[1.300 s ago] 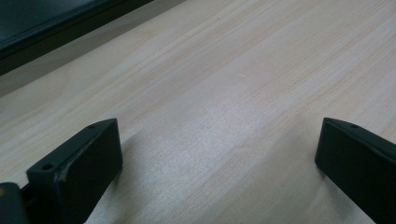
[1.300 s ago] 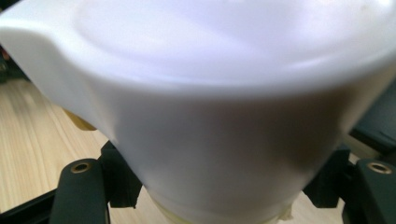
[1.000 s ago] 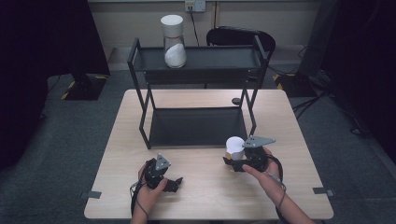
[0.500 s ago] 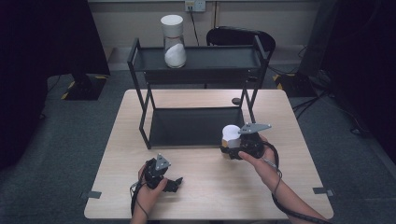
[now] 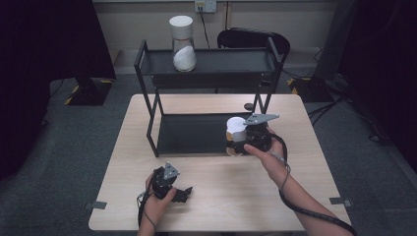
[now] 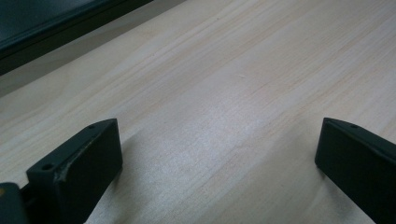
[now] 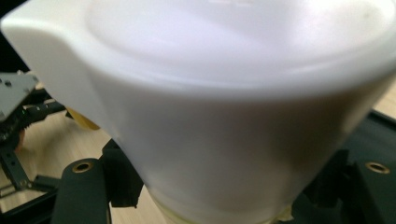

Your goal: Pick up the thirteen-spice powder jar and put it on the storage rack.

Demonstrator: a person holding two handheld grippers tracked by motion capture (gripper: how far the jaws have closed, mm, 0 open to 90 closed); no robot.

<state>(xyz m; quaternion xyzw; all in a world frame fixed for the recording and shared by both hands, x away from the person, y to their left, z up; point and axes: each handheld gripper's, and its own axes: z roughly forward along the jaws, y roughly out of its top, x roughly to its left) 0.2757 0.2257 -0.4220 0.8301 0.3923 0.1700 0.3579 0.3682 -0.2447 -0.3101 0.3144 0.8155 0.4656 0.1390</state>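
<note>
Right now the right gripper is clamped on a white-lidded jar (contents probably yellowish) over the table's right half; left gripper rests near the front edge, jaws wide, empty.

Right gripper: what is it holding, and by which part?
The right gripper holds a white-lidded jar, clamped on its body just below the lid.

wooden table; black rack, jar atop
</note>
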